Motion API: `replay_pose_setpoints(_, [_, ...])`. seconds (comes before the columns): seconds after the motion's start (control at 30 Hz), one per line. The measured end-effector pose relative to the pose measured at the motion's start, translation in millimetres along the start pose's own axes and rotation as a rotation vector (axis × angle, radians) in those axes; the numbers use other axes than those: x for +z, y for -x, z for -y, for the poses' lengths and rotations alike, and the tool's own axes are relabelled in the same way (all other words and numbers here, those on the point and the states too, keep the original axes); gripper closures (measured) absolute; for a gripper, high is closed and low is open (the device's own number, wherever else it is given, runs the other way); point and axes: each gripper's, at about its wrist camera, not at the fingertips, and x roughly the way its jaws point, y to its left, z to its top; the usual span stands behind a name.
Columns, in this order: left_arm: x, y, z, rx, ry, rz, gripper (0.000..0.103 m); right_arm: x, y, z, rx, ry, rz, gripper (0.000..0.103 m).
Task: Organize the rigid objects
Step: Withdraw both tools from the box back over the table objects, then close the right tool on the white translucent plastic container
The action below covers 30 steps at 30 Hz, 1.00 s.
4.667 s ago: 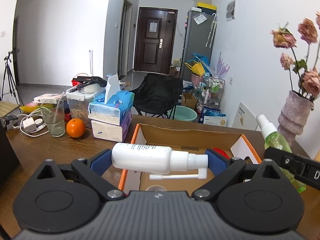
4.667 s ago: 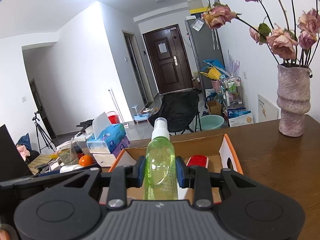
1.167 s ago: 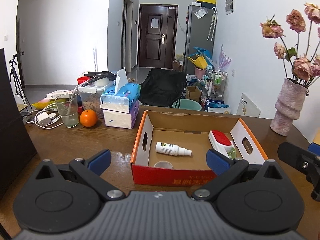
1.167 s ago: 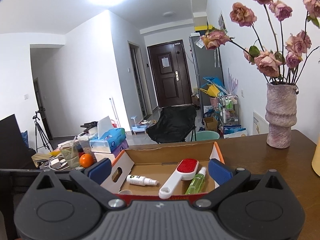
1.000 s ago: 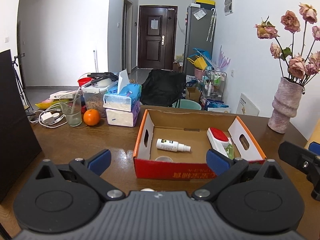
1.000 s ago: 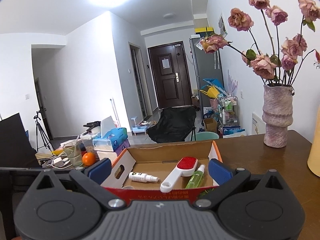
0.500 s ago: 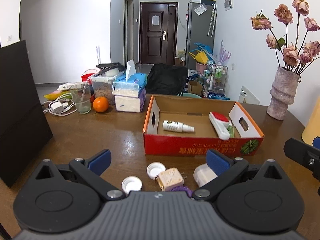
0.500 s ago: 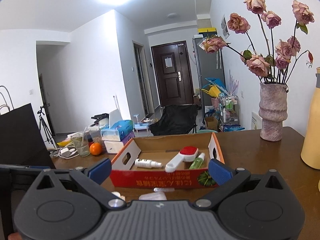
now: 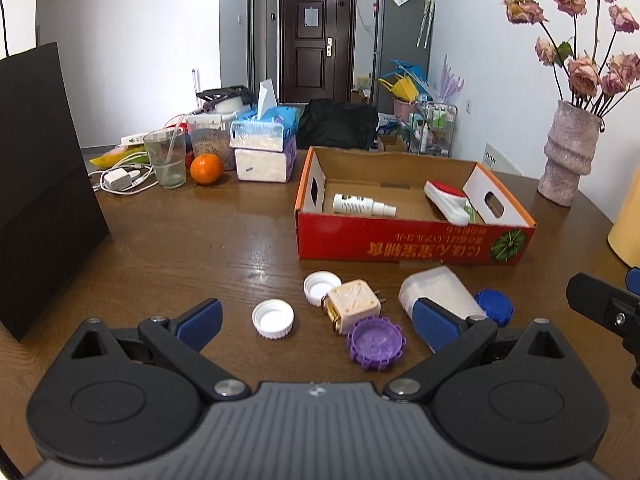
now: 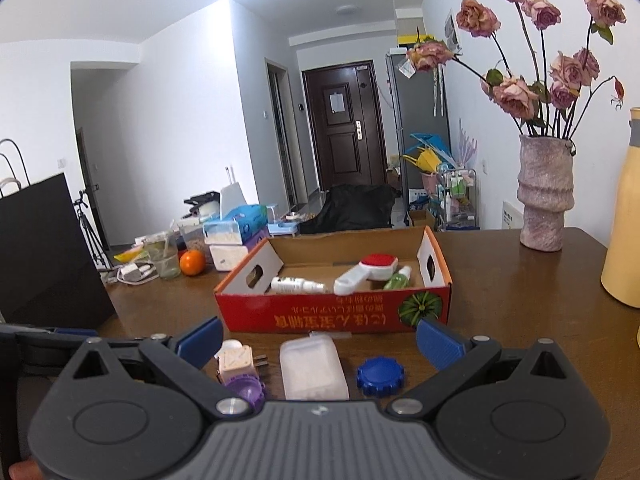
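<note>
Both the left gripper (image 9: 316, 318) and right gripper (image 10: 319, 340) hang wide open and empty above the desk (image 9: 180, 240), with the loose caps, beige plug (image 9: 352, 305) and clear case (image 10: 312, 368) lying between their jaws, just before the red box (image 9: 400, 236).

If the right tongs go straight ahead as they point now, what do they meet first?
Probably the translucent plastic box lying between the open right tongs; behind it stands the red cardboard box. Depth is uncertain.
</note>
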Motion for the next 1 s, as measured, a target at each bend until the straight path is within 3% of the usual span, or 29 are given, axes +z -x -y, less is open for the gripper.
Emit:
replay_pose_setpoints(0.37, [-21,-16,3,-0.012,-0.026,-0.06,0.0,-22,-5,-2,-0.032,0.04,-0.025,0.0])
replay_pose_setpoints(1.0, [-20,-57,-13,0.021,-0.01,-0.112,0.0,-33,-44,5,-0.028,0.069,-0.117,0.0])
